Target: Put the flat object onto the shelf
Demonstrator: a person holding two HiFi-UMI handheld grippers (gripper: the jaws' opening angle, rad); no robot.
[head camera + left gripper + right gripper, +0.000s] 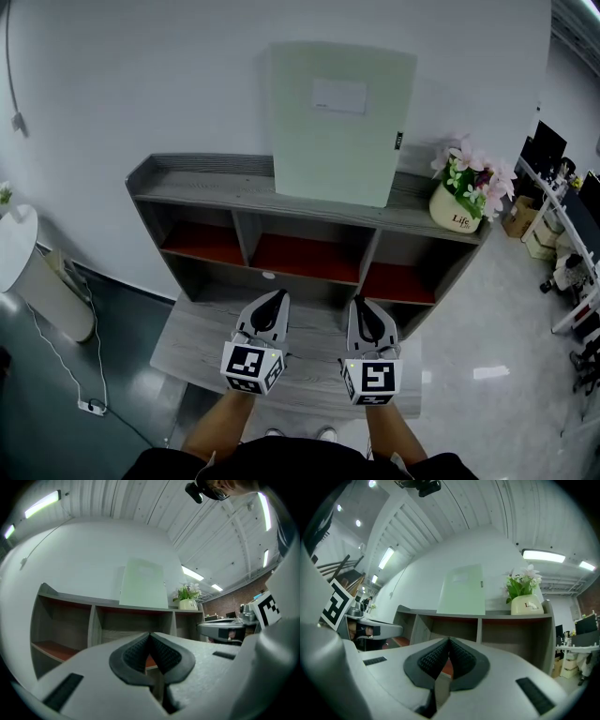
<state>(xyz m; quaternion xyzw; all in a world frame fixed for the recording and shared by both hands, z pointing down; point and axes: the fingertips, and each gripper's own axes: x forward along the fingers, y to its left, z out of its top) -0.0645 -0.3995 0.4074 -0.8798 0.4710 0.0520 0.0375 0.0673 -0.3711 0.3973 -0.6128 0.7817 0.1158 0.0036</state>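
Note:
A pale green flat folder (339,122) stands upright on top of the grey shelf unit (187,187), leaning on the white wall. The same folder (143,583) shows in the left gripper view and, as a green sheet (462,590), in the right gripper view. My left gripper (278,298) and right gripper (359,305) hover side by side over the low grey table (202,342) in front of the shelf. Both are shut with nothing between the pads. Neither touches the folder.
A cream pot of pink flowers (466,195) stands on the shelf top, right of the folder. The shelf has three red-floored compartments (305,255). A white round stand (33,272) is at the left. Office desks (567,234) lie at the right.

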